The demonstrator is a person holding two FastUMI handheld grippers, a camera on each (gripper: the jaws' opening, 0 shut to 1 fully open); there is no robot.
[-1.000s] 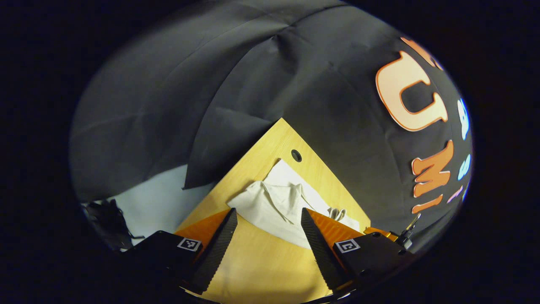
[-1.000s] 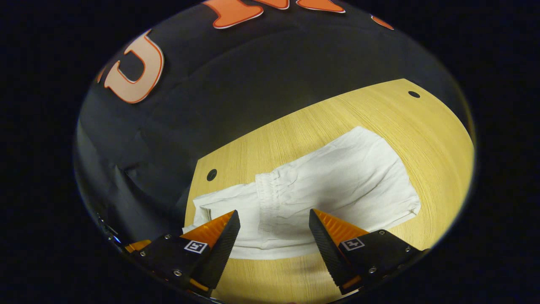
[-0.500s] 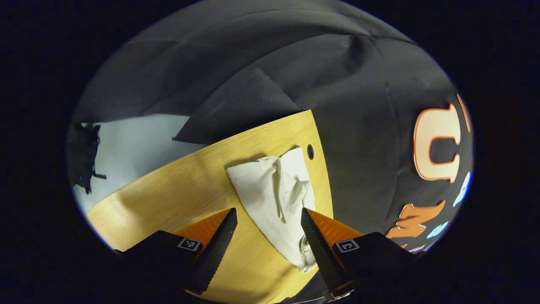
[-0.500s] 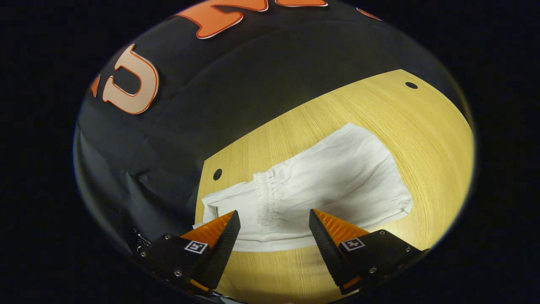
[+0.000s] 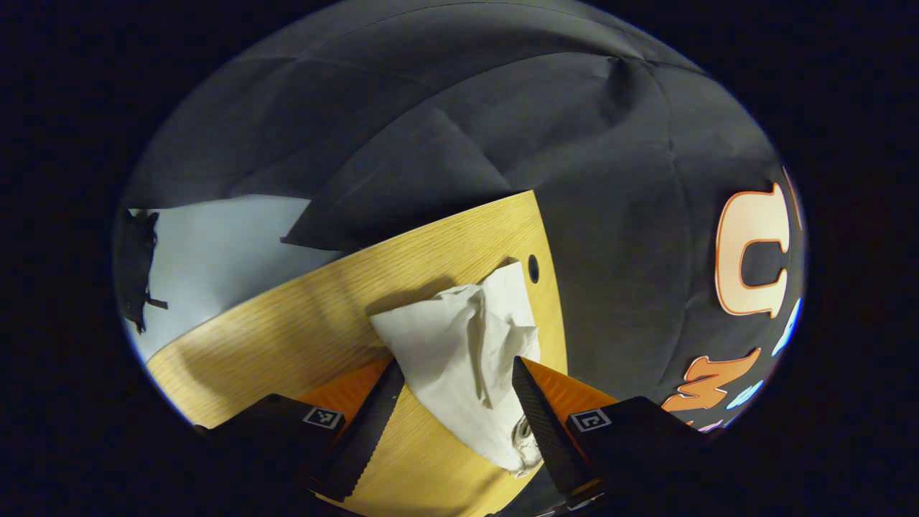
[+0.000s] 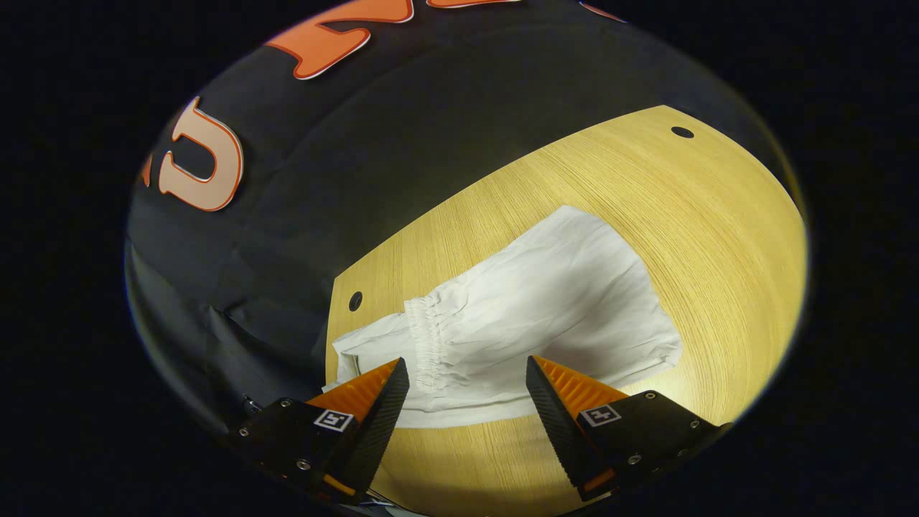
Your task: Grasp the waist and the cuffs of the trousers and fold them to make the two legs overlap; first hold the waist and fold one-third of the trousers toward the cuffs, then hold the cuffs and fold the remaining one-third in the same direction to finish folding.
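White trousers [image 6: 546, 301] lie folded on the wooden table [image 6: 718, 237]. In the right gripper view the gathered waistband [image 6: 425, 337] lies across the cloth, with the cuff end [image 6: 359, 348] sticking out toward the table's edge. My right gripper [image 6: 467, 373] hovers open over the near edge of the cloth, holding nothing. In the left gripper view the cuff end of the trousers [image 5: 467, 345] is rumpled and lies between the open fingers of my left gripper [image 5: 456, 377], which is just above it.
The table has a small round hole [image 5: 533, 268] beside the trousers and another hole [image 6: 682, 132] at its far corner. Black cloth walls stand right behind the table's edges. A pale floor patch [image 5: 215, 244] lies beyond the table.
My left gripper has swung round and drawn in over the cuff end, which now lies between its fingers. The right gripper has shifted slightly, so the trousers sit a bit farther left.
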